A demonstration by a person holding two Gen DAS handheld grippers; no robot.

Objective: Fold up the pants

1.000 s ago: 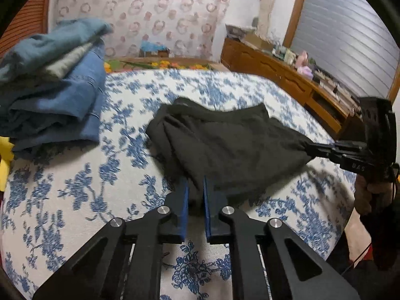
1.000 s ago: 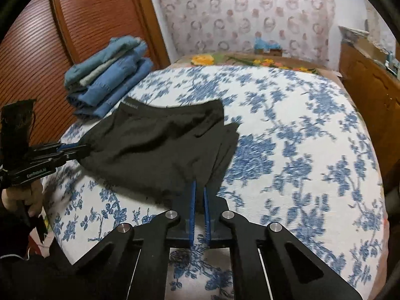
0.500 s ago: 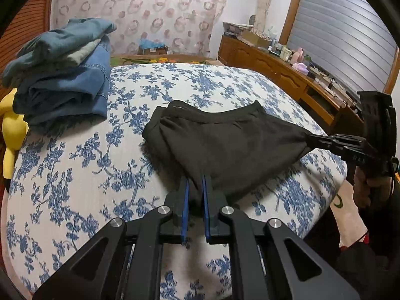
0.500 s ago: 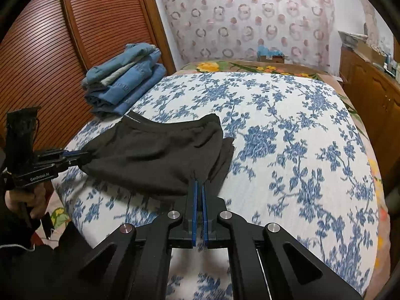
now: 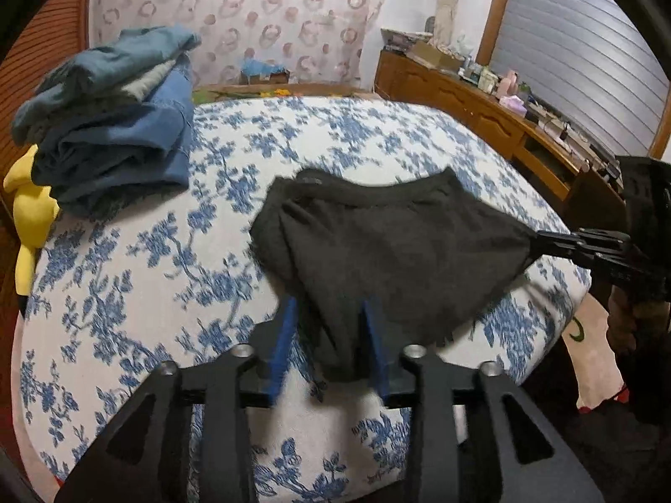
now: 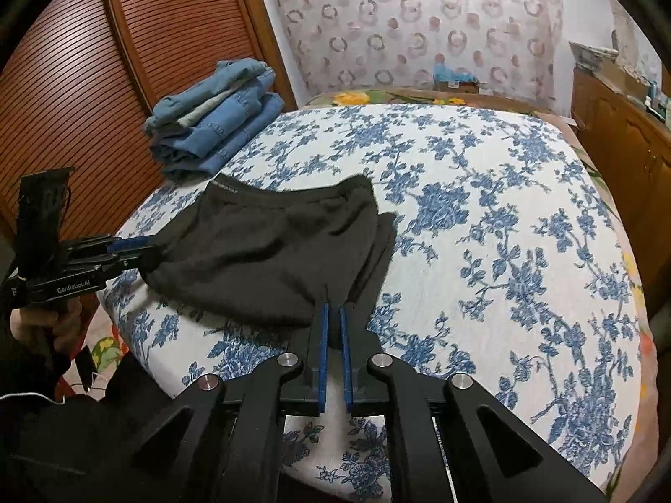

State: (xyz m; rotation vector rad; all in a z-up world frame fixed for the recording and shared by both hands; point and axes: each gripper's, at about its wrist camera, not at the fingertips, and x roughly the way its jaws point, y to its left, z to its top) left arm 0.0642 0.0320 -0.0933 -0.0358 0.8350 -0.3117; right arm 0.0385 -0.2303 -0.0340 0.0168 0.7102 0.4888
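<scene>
Left gripper (image 5: 329, 337) fingers spread apart since 0.5 s ago, black pants (image 5: 390, 247) hem loose between them. "GenRobot.AI" readable on it only in right-wrist view. Pants lie on floral bedspread (image 6: 503, 226), near edge. Right gripper (image 6: 332, 354) clenches the other hem corner. Dresser (image 5: 482, 100) clutter fully visible only from left wrist.

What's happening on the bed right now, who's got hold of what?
A person with two handheld grippers is folding the black pants on the floral bed. The right gripper is clamped on one near corner of the cloth. The left gripper has its fingers spread apart, with the other corner lying loose between them. The pants lie bunched near the bed's edge. A stack of folded jeans sits farther back.
</scene>
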